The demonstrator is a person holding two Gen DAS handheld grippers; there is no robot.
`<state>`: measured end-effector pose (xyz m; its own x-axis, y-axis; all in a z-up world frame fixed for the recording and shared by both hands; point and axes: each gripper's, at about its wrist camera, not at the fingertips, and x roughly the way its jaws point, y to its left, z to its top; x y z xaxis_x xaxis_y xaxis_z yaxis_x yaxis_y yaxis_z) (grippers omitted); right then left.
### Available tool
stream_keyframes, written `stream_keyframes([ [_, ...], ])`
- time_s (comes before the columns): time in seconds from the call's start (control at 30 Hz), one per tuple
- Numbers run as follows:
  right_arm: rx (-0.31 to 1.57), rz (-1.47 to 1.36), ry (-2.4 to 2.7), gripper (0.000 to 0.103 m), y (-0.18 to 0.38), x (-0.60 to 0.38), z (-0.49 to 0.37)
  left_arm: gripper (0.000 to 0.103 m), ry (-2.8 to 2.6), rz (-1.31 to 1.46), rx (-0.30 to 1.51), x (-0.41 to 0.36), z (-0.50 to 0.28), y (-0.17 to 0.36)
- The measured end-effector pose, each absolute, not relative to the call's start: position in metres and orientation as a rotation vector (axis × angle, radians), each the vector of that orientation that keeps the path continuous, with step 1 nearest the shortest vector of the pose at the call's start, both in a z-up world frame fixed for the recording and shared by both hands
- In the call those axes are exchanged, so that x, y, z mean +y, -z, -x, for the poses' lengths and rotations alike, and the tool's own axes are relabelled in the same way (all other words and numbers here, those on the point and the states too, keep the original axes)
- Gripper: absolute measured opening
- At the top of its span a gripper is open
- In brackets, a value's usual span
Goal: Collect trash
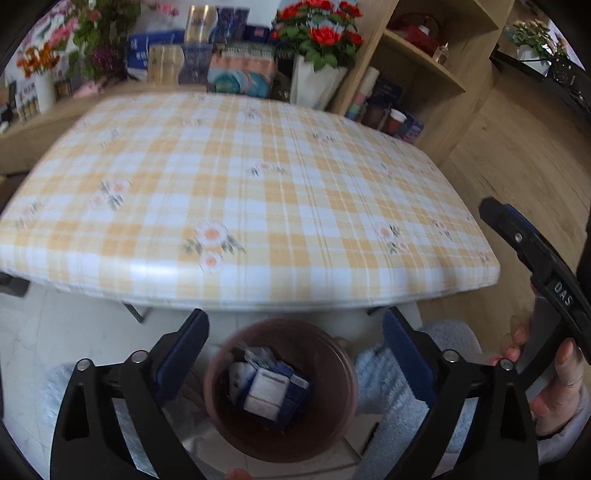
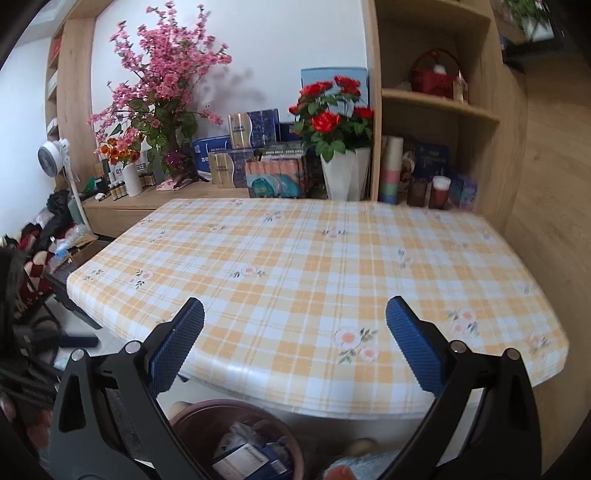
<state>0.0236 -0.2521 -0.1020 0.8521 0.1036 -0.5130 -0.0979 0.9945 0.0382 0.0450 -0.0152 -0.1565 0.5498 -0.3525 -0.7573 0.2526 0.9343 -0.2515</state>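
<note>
Checked tabletop (image 1: 258, 192) was seen bare. Left tool (image 1: 295, 354), wide and empty, was held above bin (image 1: 221, 402); right tool (image 2: 295, 347) likewise wide. Bin could be knocked over if clipped.

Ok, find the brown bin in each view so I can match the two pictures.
Left wrist: bin bottom centre, directly below the open left tool, blue-and-white trash inside.
Right wrist: bin bottom left of centre, cut off by the edge.
Shared landmark: red roses behind the table.
</note>
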Motion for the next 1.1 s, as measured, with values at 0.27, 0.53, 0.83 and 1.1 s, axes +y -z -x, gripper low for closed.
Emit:
stream_keyframes([
  [0.27,0.447,0.06,-0.08,0.097,0.039,-0.245,-0.02,0.097,0.3,-0.092,0.618,-0.01,-0.047,0.063],
  [0.53,0.398,0.059,-0.062,0.097,-0.008,-0.246,-0.014,0.097,0.248,-0.163,0.407,-0.01,-0.032,-0.003],
  [0.83,0.409,0.046,-0.051,0.097,-0.021,-0.246,-0.011,0.097,0.227,-0.173,0.365,-0.011,-0.026,-0.017],
  [1.1,0.426,0.022,-0.043,0.097,-0.018,-0.251,-0.014,0.097,0.206,-0.19,0.364,-0.011,-0.025,-0.017],
])
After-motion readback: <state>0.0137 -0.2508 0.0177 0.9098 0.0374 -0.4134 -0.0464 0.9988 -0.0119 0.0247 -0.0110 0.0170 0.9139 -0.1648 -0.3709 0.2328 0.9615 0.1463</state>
